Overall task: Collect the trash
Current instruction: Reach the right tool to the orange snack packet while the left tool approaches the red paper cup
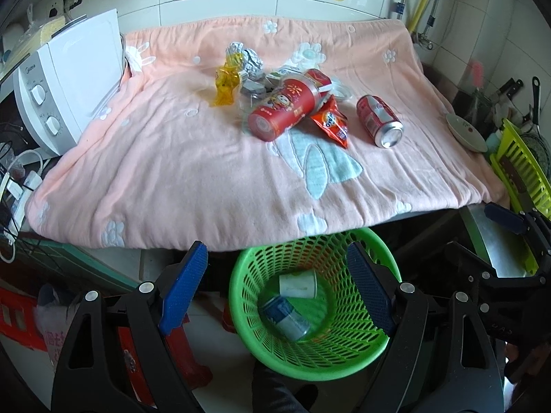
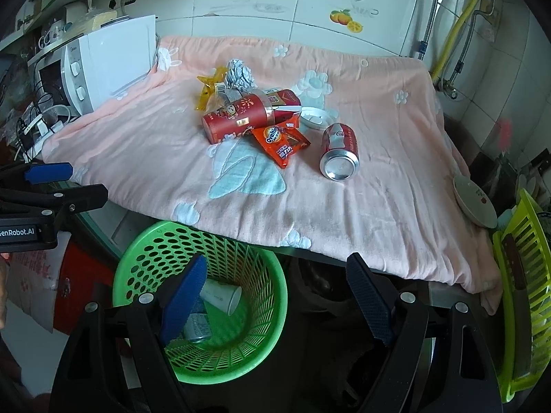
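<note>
While both grippers hang with nothing between their blue pads, the step in hand appears to be the return to the pile for another item.

Largest is the pink flower-patterned blanket (image 1: 193, 172) over the counter, taken here as the landmark. On its middle, toward the wall, lies the remaining trash. Below its front edge, on the floor, stands the green perforated plastic basket (image 1: 241, 313); it already holds a white paper cup (image 1: 298, 285) and a blue-and-white can (image 1: 287, 316).

Among the items on the blanket, the red cylindrical carton (image 1: 282, 106) lies on its side at the centre of the pile. A red soda can (image 2: 339, 151) lies on its side apart from the pile, nearest the blanket's front right. An orange snack packet (image 2: 280, 143) sits partly under the carton's near side. Crumpled foil (image 2: 239, 75) and a yellow transparent wrapper (image 1: 225, 84) lie behind the carton.

The left gripper (image 1: 277, 292) is released, jaws wide, above the basket. The right gripper (image 2: 275, 301) is likewise released, beside the basket's rim.

Recommendation: take the isolated soda can first, since it is free of neighbours. Close across its round body, not its ends, as it may roll on the soft cloth. Avoid pinching the blanket.
</note>
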`<state>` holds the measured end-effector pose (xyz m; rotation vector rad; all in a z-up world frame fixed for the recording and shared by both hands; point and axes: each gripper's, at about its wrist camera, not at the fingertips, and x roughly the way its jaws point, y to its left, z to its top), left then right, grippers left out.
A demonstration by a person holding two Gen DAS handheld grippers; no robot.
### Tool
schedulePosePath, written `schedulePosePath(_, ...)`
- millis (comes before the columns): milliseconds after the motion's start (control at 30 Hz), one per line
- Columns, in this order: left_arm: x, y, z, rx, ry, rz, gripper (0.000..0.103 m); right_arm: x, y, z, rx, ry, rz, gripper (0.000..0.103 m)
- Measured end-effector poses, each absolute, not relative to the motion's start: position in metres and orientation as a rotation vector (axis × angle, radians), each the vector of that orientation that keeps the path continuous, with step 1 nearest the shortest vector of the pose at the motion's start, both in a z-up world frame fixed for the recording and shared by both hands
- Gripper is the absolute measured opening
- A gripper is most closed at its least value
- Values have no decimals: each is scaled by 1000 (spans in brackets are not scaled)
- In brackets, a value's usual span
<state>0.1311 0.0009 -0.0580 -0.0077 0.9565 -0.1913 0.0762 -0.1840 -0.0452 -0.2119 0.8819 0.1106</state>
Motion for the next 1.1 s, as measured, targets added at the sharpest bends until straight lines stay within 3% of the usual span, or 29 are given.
schedulePosePath(533, 197, 24, -54, 0, 932, -140, 82, 174, -181, -54, -163, 925, 148, 80)
schedulePosePath(1100, 267, 49, -66, 9, 939, -132, 82, 314, -183, -76, 110, 1047, 118, 80)
